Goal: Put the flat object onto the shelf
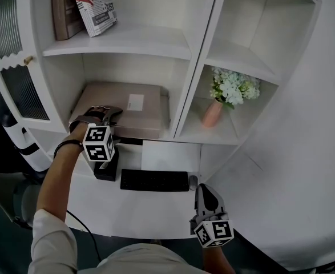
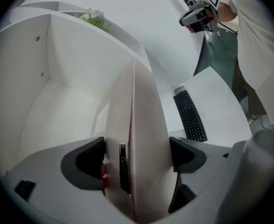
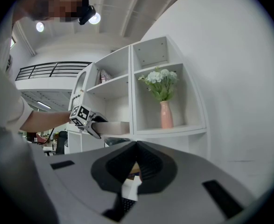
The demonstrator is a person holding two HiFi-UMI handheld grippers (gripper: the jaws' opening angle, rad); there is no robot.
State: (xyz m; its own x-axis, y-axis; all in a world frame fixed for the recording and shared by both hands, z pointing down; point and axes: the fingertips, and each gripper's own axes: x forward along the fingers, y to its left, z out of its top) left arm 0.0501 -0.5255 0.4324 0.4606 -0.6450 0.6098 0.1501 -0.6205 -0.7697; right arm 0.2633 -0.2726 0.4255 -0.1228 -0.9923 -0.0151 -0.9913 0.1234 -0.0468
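Observation:
A flat tan cardboard box (image 1: pixel 127 108) lies on the lower left shelf (image 1: pixel 176 136) of a white bookcase. My left gripper (image 1: pixel 107 114) is at the box's front left corner. In the left gripper view the box (image 2: pixel 141 125) stands edge-on between the two dark pads (image 2: pixel 90 162), which sit right at its faces without visibly squeezing it. My right gripper (image 1: pixel 205 194) hangs low over the desk's front right, shut and empty; its pads (image 3: pixel 148 164) meet in its own view. The right gripper view also shows the box (image 3: pixel 114 128) and the left gripper (image 3: pixel 83 118) far off.
A black keyboard (image 1: pixel 154 180), a mouse (image 1: pixel 193 181) and a white sheet (image 1: pixel 170 156) lie on the desk. A pink vase of flowers (image 1: pixel 213 113) stands in the right compartment. Books (image 1: pixel 93 4) lean on the upper shelf. A ribbed-glass door (image 1: pixel 21 90) is at the left.

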